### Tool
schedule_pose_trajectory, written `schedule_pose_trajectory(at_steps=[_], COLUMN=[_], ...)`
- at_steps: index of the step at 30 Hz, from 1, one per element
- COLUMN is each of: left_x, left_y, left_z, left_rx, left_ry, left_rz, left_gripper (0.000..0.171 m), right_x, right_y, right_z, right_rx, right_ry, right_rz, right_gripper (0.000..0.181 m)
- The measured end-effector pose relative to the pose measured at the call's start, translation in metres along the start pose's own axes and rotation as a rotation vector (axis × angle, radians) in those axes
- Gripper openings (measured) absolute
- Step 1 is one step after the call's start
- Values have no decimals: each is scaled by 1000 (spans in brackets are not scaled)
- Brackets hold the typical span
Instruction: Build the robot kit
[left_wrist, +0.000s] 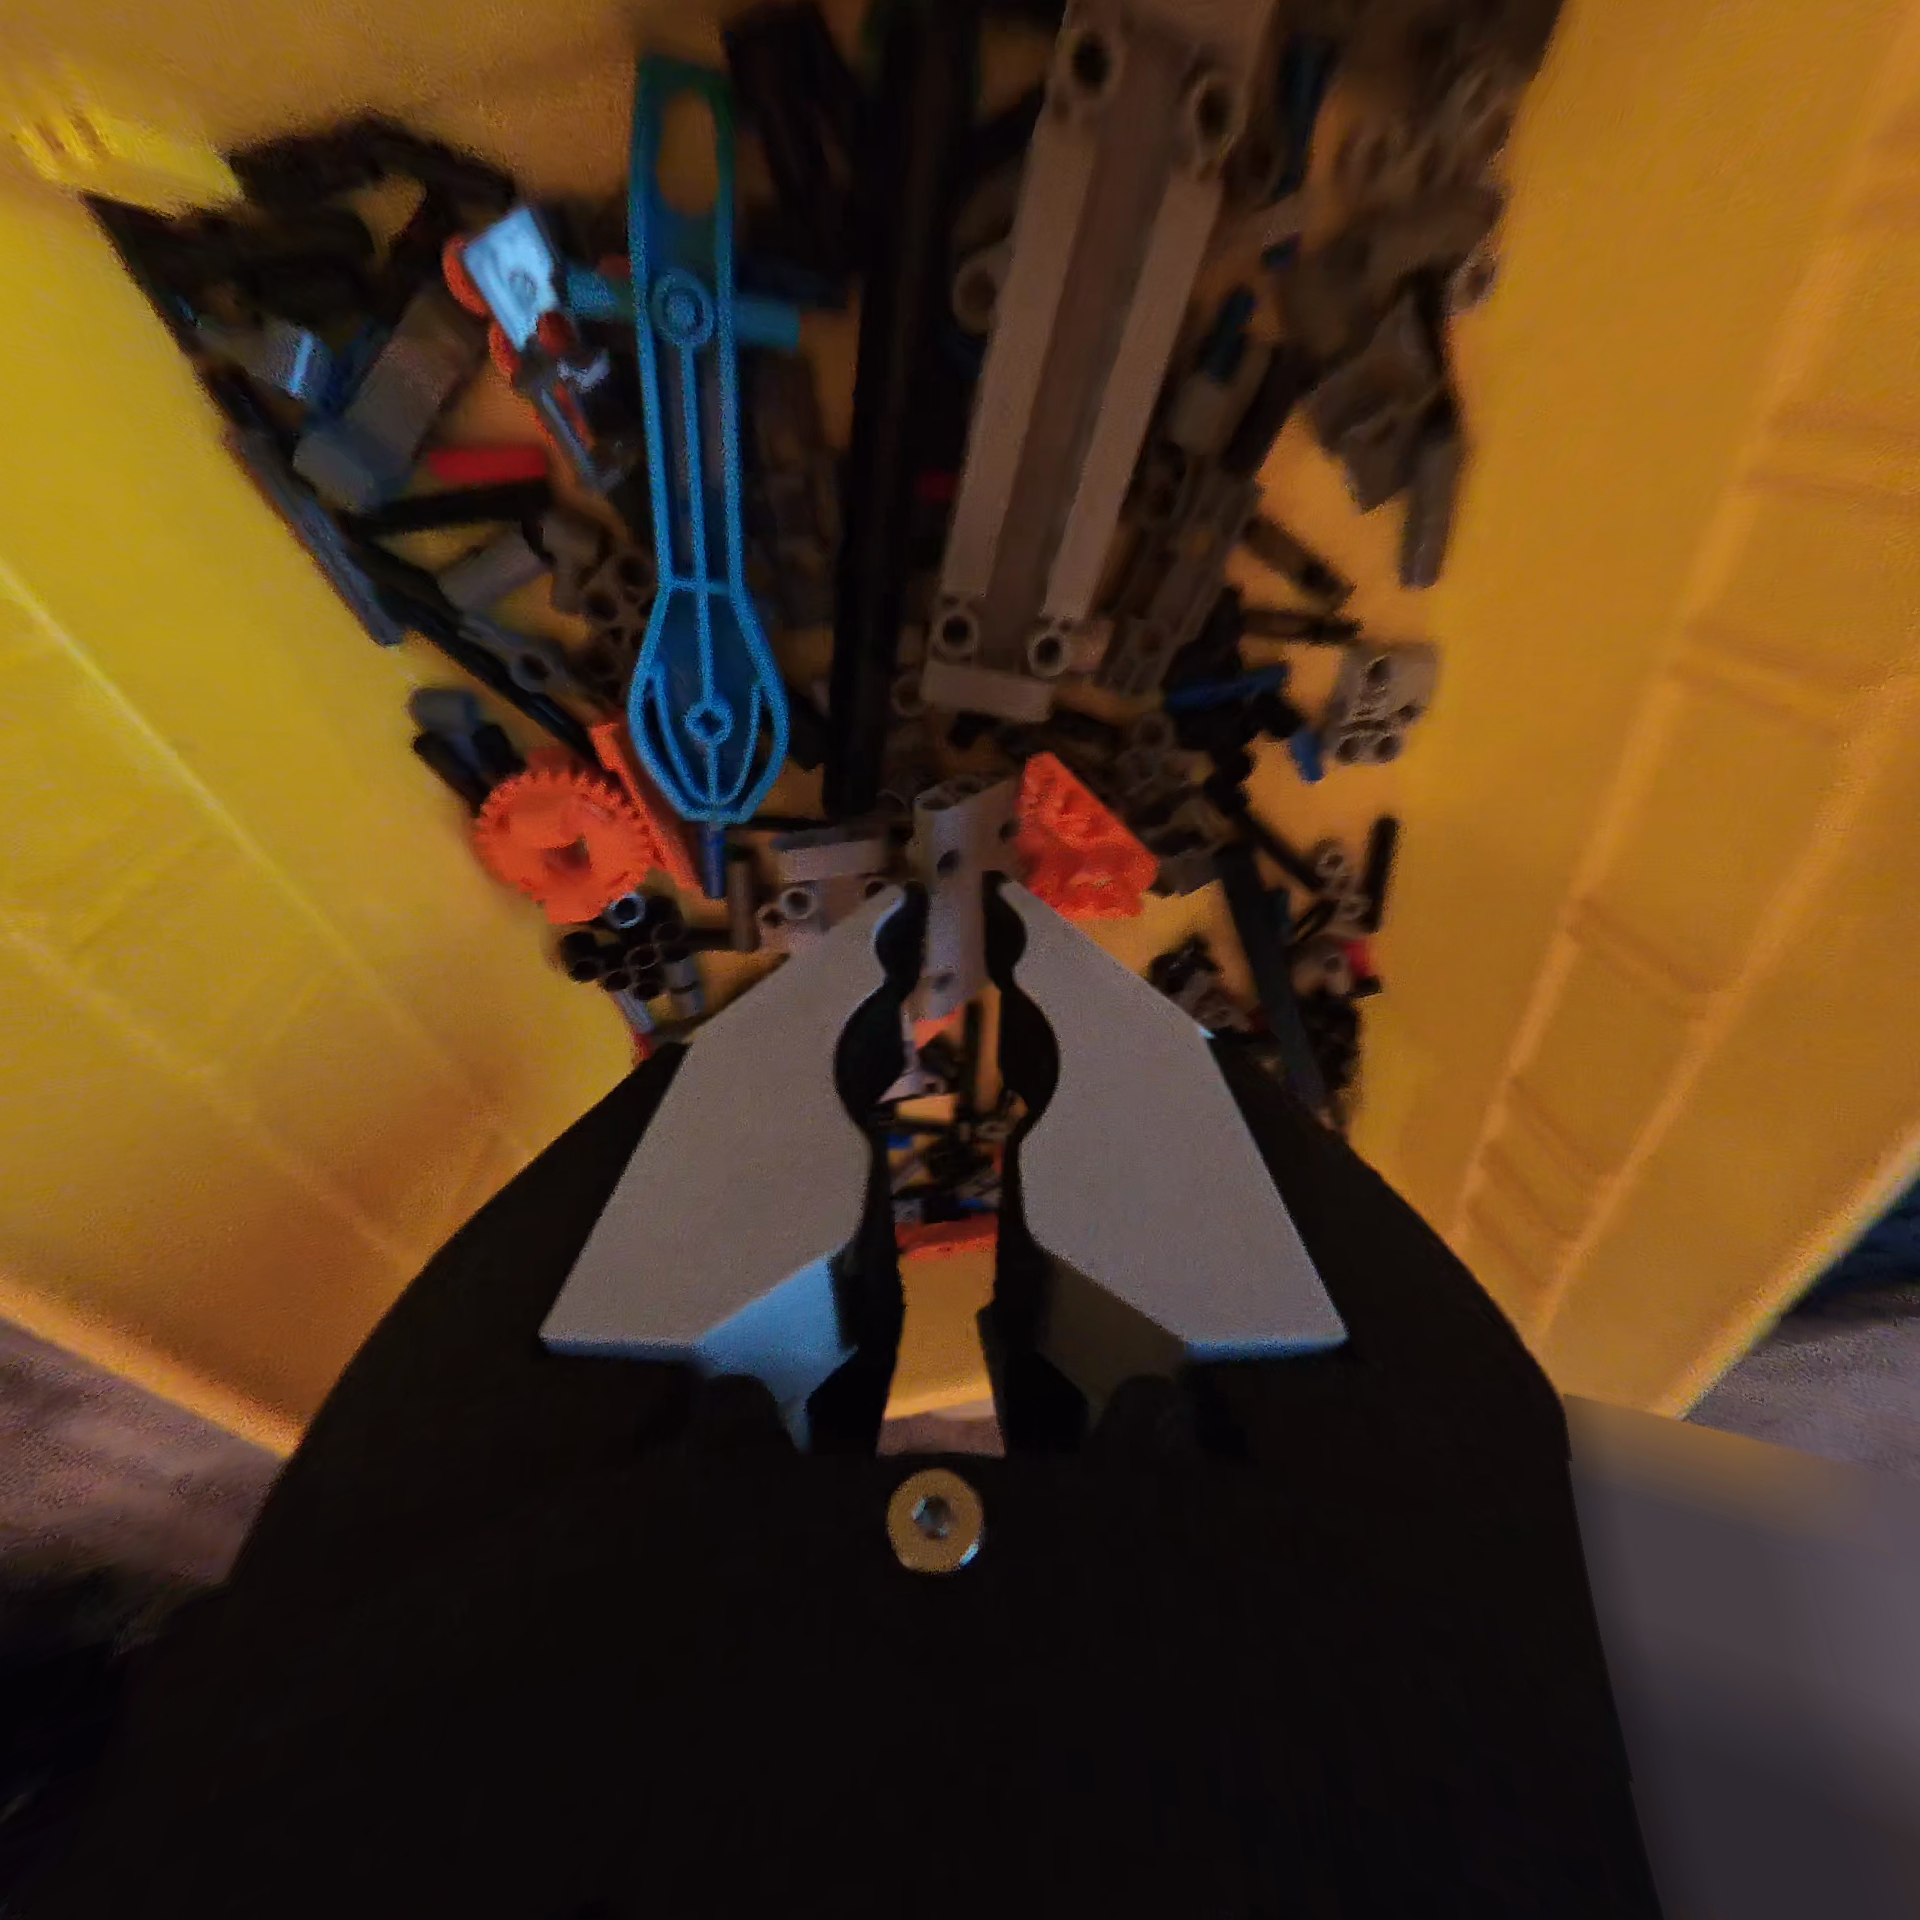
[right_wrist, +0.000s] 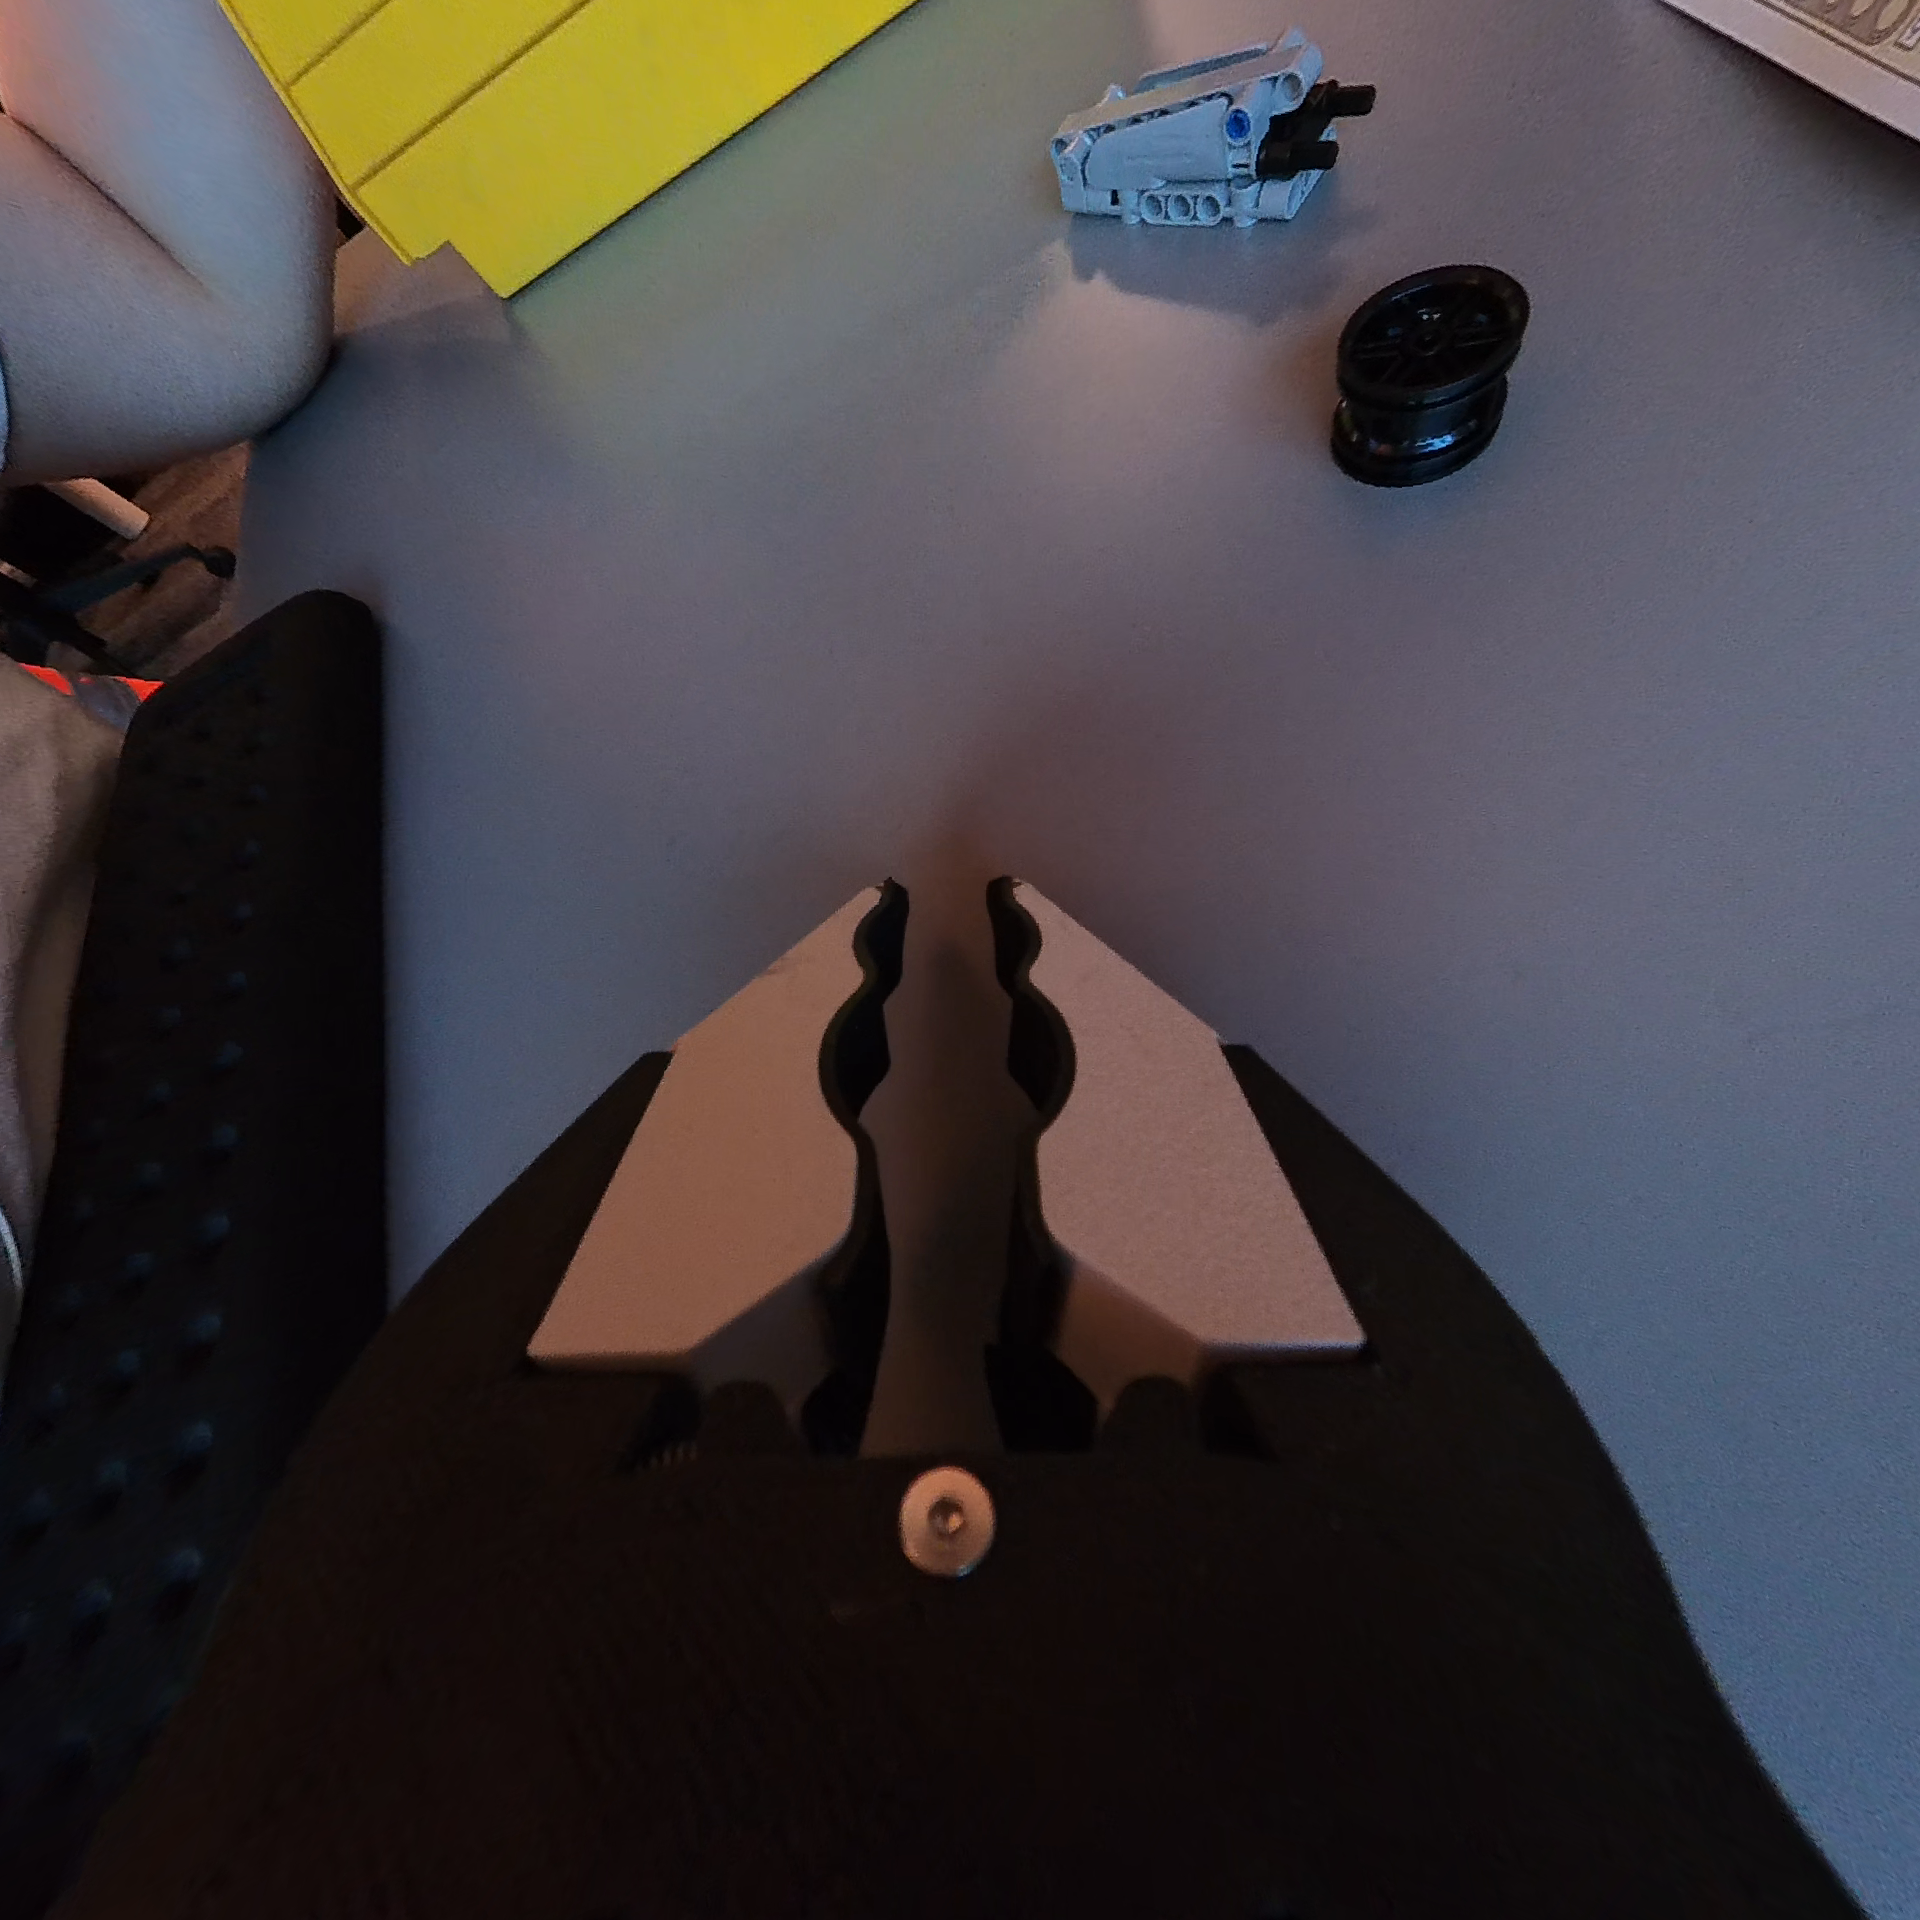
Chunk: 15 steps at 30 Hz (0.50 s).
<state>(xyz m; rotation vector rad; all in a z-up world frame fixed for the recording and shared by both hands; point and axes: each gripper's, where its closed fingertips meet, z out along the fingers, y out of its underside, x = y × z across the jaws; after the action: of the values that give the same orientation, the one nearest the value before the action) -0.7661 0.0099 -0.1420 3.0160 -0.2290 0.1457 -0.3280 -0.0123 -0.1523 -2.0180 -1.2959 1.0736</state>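
My left gripper (left_wrist: 951, 894) reaches down into a yellow bin (left_wrist: 208, 831) full of loose building-toy parts. Its jaws are closed on a small grey beam piece with holes (left_wrist: 958, 862), which stands up between the tips. Orange gears (left_wrist: 561, 844) lie to either side, and a long blue openwork piece (left_wrist: 694, 468) and a long grey beam (left_wrist: 1081, 395) lie beyond. My right gripper (right_wrist: 945, 885) hovers over a grey table (right_wrist: 727, 623), empty, with a narrow gap between its tips. A small grey assembly with black pins (right_wrist: 1195, 135) and a black wheel rim (right_wrist: 1429, 374) lie ahead to the right.
The yellow bin's outer wall (right_wrist: 540, 125) shows at the top left of the right wrist view, next to a person's arm (right_wrist: 135, 260). A black perforated strip (right_wrist: 208, 1039) lies along the table's left edge. A paper sheet's corner (right_wrist: 1829, 52) is at the top right. Some 45 cm of space lies between my two pairs of fingers.
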Motion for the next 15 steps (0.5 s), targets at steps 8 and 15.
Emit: schedule_pose_trajectory(at_steps=[8,15], left_x=[20,17], left_y=[74,93], left_z=[-5,-6], left_rx=[-197,-257], left_ry=[37,-3], left_rz=[-78,-102], left_gripper=[42,37], right_x=[0,0], right_y=[0,0], right_z=[0,-1], right_rx=[2,3], right_ry=[-12,-17], right_rz=[11,16], right_gripper=[17,17])
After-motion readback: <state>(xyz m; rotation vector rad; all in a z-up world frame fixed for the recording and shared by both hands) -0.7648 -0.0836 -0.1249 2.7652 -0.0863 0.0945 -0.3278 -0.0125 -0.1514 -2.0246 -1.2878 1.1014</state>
